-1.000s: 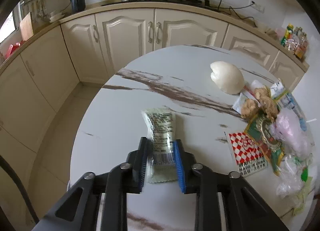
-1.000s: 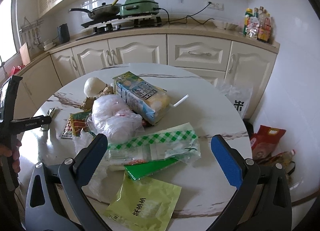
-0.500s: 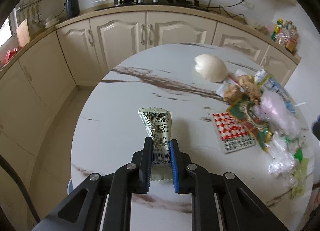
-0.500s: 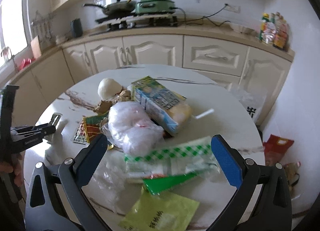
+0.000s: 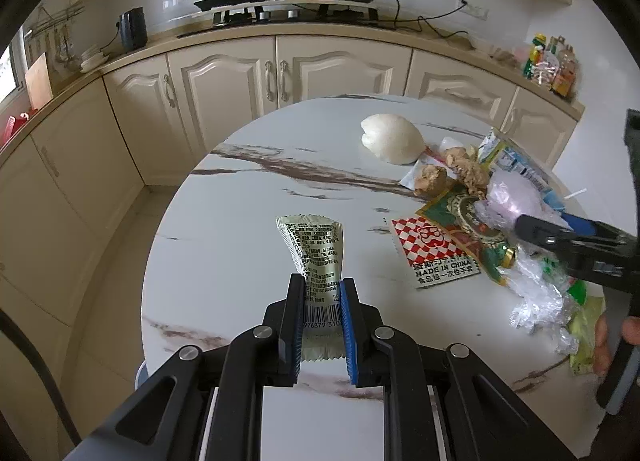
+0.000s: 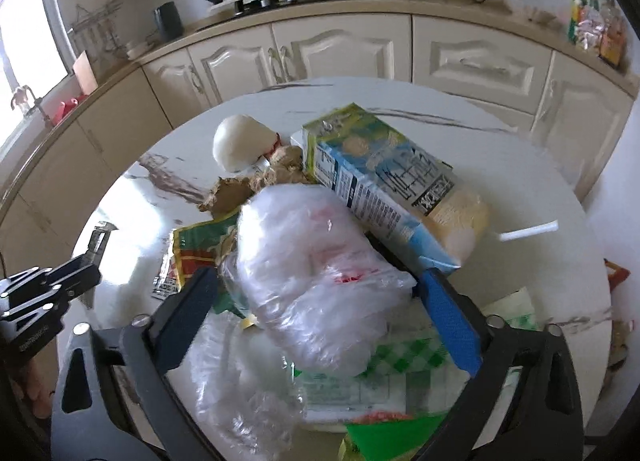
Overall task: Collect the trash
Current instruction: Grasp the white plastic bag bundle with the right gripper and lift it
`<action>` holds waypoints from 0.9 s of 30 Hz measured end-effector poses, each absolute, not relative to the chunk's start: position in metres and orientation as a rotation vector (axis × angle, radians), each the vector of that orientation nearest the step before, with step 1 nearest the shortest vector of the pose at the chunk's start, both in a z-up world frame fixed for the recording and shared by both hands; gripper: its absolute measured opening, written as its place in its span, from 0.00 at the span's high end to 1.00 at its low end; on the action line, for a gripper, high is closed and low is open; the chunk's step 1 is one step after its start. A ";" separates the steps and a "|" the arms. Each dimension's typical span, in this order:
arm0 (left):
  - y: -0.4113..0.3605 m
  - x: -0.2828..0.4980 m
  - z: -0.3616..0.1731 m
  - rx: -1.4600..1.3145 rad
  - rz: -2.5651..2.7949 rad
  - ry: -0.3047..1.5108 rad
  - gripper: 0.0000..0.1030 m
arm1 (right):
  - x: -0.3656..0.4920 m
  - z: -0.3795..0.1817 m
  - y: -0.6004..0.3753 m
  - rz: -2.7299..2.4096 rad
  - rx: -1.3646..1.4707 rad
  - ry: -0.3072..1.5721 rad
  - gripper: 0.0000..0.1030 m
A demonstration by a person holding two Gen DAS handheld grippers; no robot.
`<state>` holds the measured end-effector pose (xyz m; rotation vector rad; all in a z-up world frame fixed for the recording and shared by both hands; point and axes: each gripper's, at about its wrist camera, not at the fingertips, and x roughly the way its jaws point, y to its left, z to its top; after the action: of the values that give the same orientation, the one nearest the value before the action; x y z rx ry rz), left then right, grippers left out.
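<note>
Trash lies heaped on one side of a round marble-patterned surface (image 5: 224, 245); one piece is already picked out. Left tool (image 5: 320, 317) is clamped on a pale green sachet (image 5: 316, 249), printed side and barcode showing, pads on its lower half. The sachet's upper end sticks out ahead of the tool tips, above the bare surface.

Ahead and to the right of the left tool: a red-and-white checked packet (image 5: 434, 251) lying flat, then a green-and-red wrapper (image 5: 460, 213), brown crumpled scraps (image 5: 464, 171) and a white rounded lump (image 5: 392, 139) farther on. The right tool's dark body enters from the right edge over this heap; part of a hand (image 5: 612, 337) shows below it.

Right tool (image 6: 320, 293) hangs over the heap with its jaws wide and closing. A bulging clear plastic bag (image 6: 316, 277) sits between the blue pads; whether either pad touches it I cannot tell. Just beyond the right pad lies a blue-and-green carton (image 6: 380, 181) on its side, touching the bag. A green-and-white checked wrapper (image 6: 404, 357) and a plain green packet (image 6: 388, 433) lie under and nearer than the bag. More loose clear film (image 6: 240, 393) is heaped by the left finger. A white straw (image 6: 528, 231) lies apart, off to the right. Far left in this view, the left tool's tip with the sachet is seen edge-on.
</note>
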<state>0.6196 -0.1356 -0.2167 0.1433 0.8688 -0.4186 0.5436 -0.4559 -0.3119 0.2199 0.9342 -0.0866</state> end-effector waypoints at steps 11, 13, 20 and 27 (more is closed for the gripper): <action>-0.126 0.610 -0.205 0.120 -0.428 0.860 0.87 | 0.524 -0.300 -0.451 -0.056 0.197 0.850 0.43; -0.121 0.604 -0.199 0.111 -0.430 0.850 0.87 | 0.519 -0.292 -0.448 -0.059 0.196 0.827 0.43; -0.072 0.570 -0.164 0.037 -0.418 0.780 0.87 | 0.479 -0.222 -0.410 -0.032 0.190 0.655 0.42; 0.038 0.531 -0.154 -0.038 -0.267 0.749 0.87 | 0.472 -0.191 -0.286 0.198 0.152 0.572 0.42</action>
<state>0.5309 0.0385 -0.1544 -0.0385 0.7489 -0.2666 0.4715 -0.2857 -0.1908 0.1523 0.5723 0.1981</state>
